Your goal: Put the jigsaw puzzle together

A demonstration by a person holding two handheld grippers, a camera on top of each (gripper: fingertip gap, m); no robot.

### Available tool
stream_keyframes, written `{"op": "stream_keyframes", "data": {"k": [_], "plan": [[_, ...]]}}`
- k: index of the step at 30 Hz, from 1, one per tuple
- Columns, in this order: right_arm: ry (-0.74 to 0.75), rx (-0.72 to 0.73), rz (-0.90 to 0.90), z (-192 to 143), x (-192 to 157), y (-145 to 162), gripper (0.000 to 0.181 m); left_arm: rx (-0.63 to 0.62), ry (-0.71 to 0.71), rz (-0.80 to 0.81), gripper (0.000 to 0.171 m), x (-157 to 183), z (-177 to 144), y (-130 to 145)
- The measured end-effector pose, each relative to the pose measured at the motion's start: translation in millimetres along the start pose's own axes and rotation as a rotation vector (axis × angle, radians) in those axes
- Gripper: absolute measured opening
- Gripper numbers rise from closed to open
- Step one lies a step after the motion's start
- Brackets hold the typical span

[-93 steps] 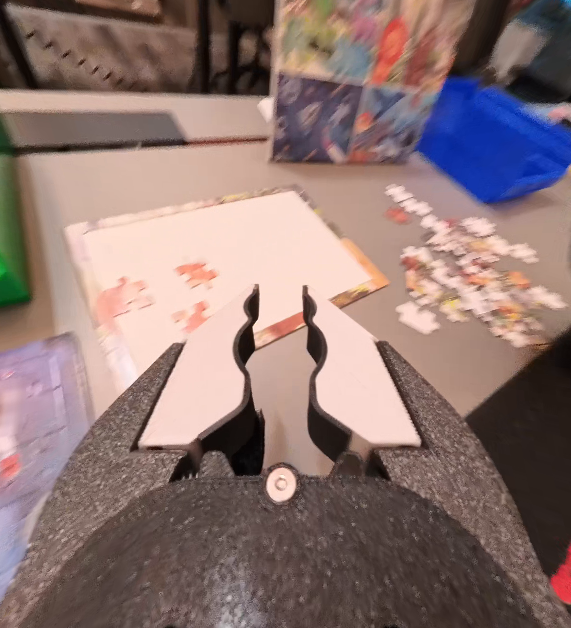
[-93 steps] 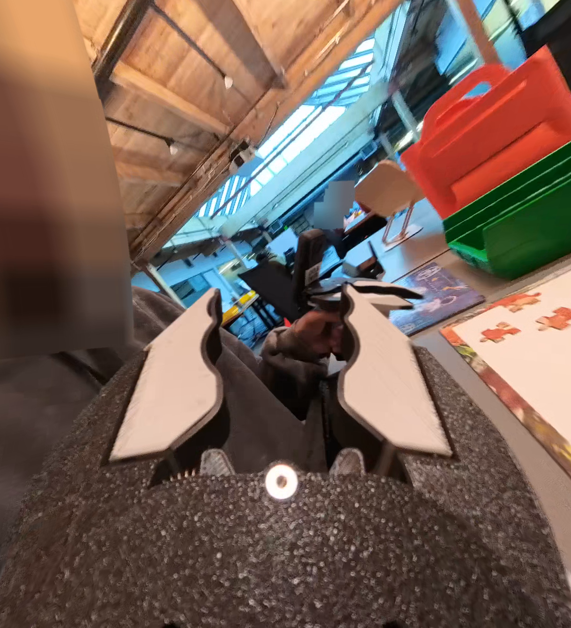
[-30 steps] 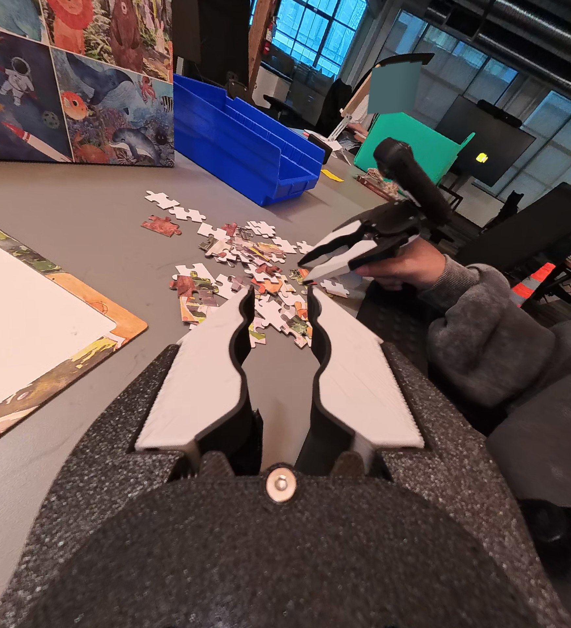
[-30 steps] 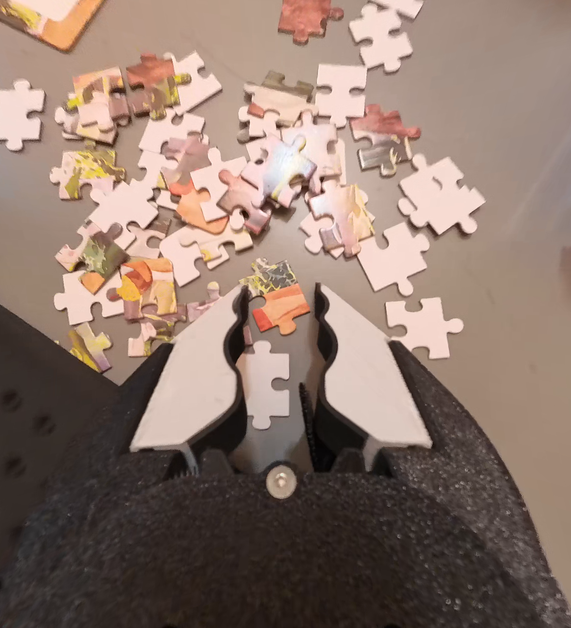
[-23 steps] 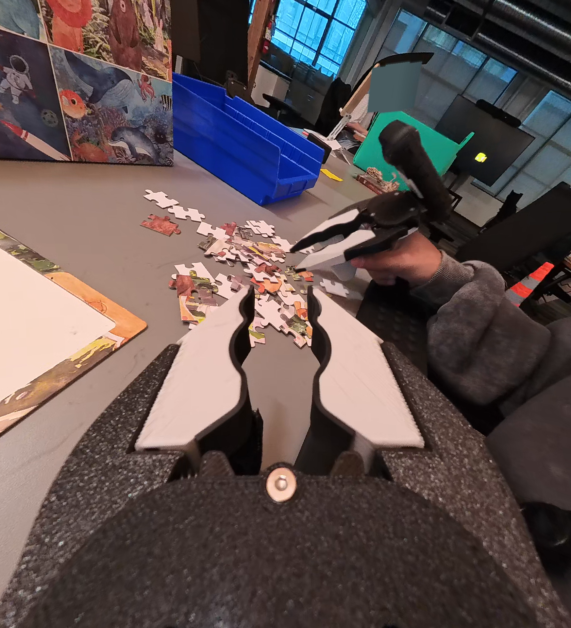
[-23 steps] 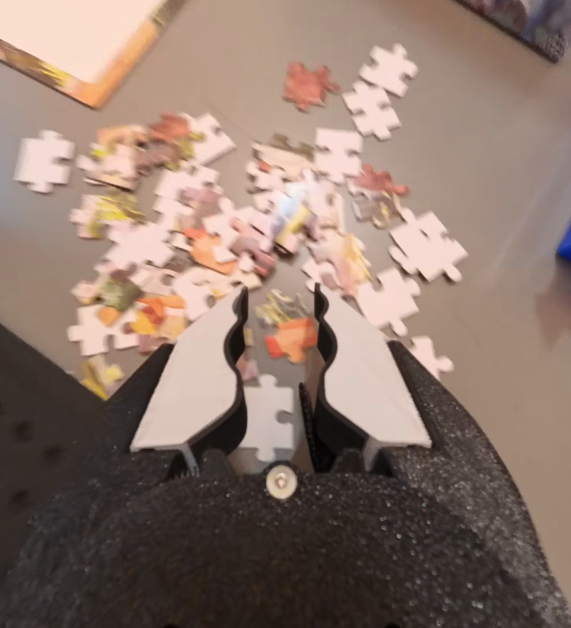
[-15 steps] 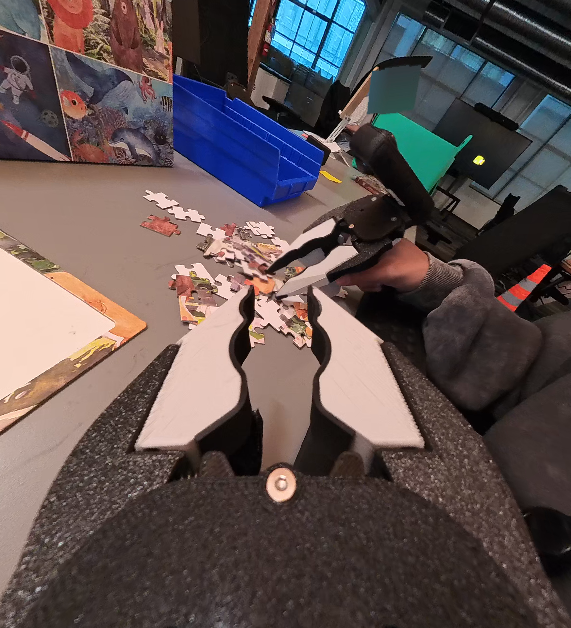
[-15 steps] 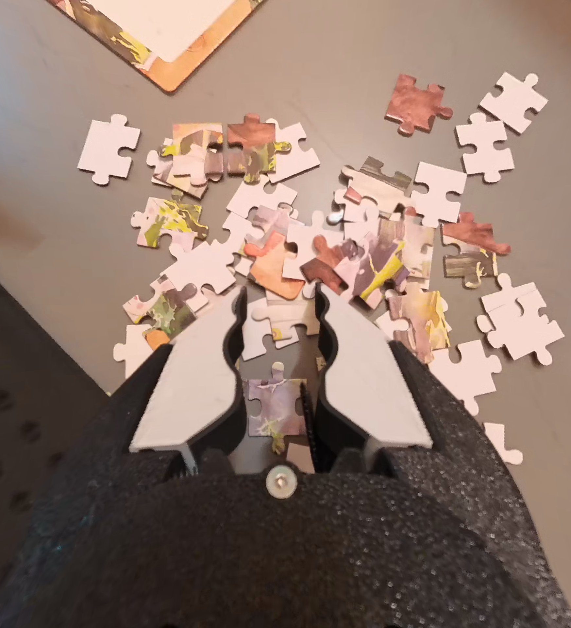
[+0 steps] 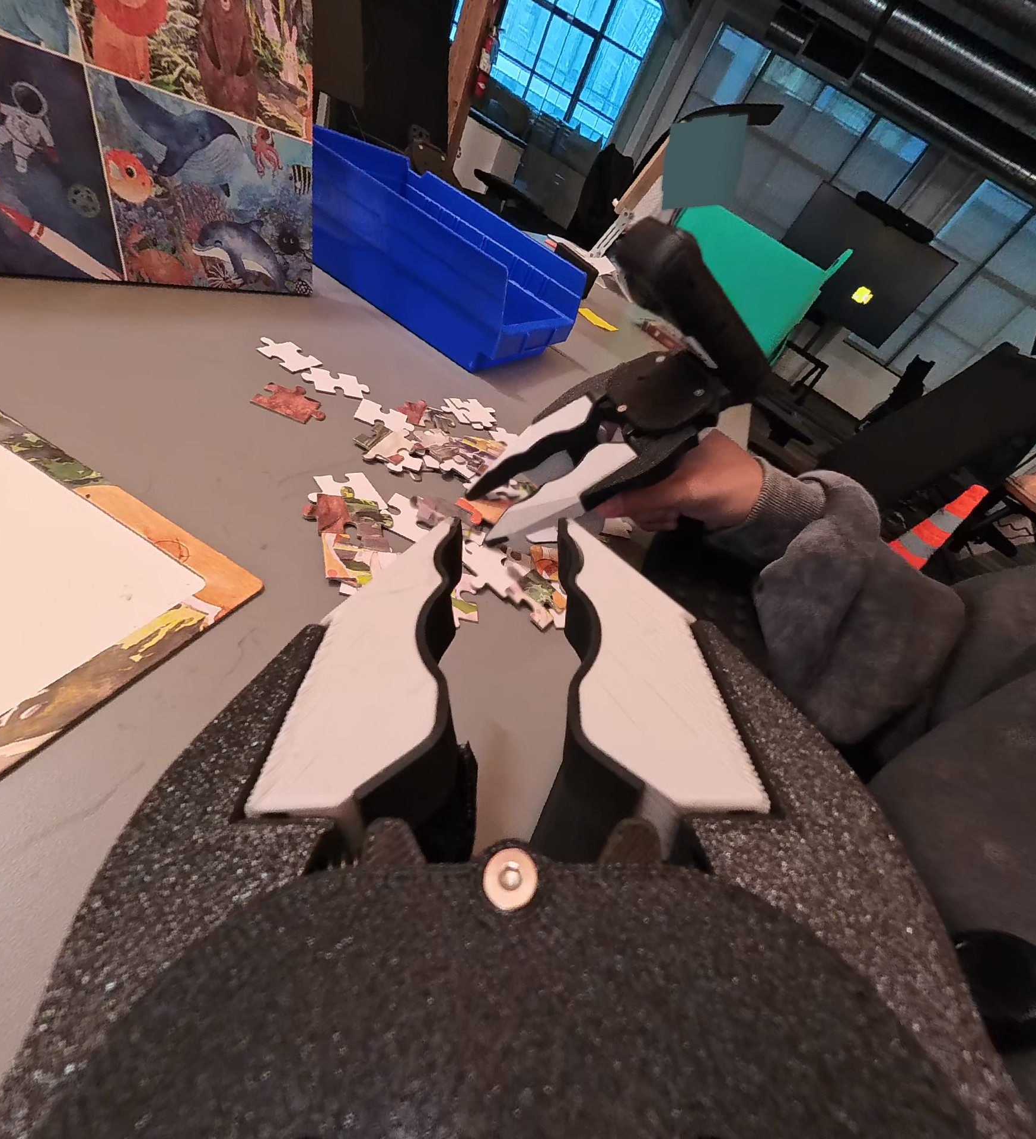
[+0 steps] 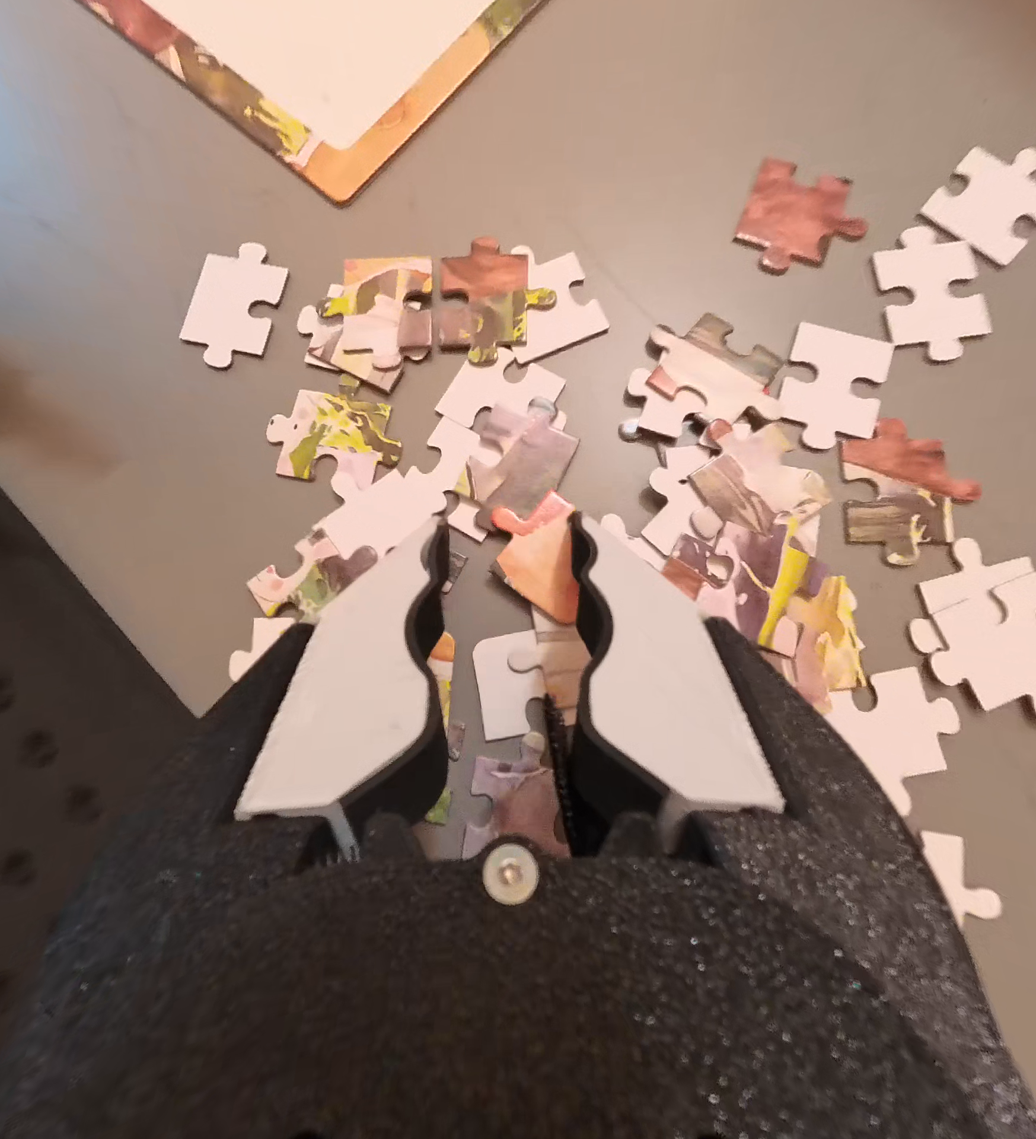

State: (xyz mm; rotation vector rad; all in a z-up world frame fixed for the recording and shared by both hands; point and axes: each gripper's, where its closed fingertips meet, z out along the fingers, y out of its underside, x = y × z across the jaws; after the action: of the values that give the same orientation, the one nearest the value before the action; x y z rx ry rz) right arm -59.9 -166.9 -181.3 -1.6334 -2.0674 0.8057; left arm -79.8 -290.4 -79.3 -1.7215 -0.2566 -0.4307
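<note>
Loose jigsaw pieces (image 10: 743,431) lie in a heap on the grey table, some picture side up, some white side up. My right gripper (image 10: 509,530) is open and low over the heap. An orange piece (image 10: 534,555) stands tilted between its tips, against the right finger. The heap (image 9: 416,456) and the right gripper (image 9: 490,514) also show in the left wrist view. My left gripper (image 9: 509,536) is open and empty, above the table short of the heap. The puzzle board (image 9: 71,555) with a white middle lies to the left; its corner (image 10: 373,142) shows in the right wrist view.
A blue bin (image 9: 441,259) and an upright picture box (image 9: 121,154) stand at the back of the table. A black perforated mat (image 10: 41,678) lies at the table's near edge. A person's hand and grey sleeve (image 9: 811,555) hold the right gripper. Tip to tip, the grippers are about 15 cm apart.
My right gripper has moved forward and down into the heap, and the orange piece now stands between its tips. My left gripper has barely moved.
</note>
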Motion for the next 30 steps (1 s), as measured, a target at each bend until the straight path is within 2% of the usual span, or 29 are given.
{"op": "stream_keyframes", "data": {"k": [3, 8, 16, 20, 23, 26, 27, 30], "plan": [[-0.012, -0.009, 0.046, -4.9, 5.8, 7.0, 0.039, 0.001, 0.001, -0.003, 0.030, 0.0, -0.2, -0.1], [0.080, -0.027, 0.075, -21.3, 25.6, 23.1, 0.042, -0.005, 0.003, -0.002, 0.030, 0.4, 0.5, 1.0], [0.170, -0.036, 0.082, -31.0, 41.8, 30.8, 0.048, -0.001, 0.005, -0.011, 0.030, -0.2, -0.2, 0.5], [0.134, 0.004, 0.148, -32.4, 45.7, 31.9, 0.050, -0.006, 0.007, -0.014, 0.030, -0.1, 0.4, 1.3], [0.175, -0.012, 0.121, -31.6, 49.1, 33.7, 0.060, -0.008, 0.008, -0.015, 0.030, -0.1, 0.6, 1.7], [0.243, -0.015, 0.126, -31.5, 57.9, 33.1, 0.089, -0.006, 0.008, -0.017, 0.030, -0.4, 0.3, 1.5], [0.243, -0.016, 0.114, -31.7, 56.3, 33.0, 0.090, -0.007, 0.008, -0.018, 0.030, -0.3, 0.4, 1.5], [0.187, -0.018, 0.089, -30.9, 41.8, 32.5, 0.066, -0.007, 0.008, -0.018, 0.030, -0.3, 0.4, 1.5]]}}
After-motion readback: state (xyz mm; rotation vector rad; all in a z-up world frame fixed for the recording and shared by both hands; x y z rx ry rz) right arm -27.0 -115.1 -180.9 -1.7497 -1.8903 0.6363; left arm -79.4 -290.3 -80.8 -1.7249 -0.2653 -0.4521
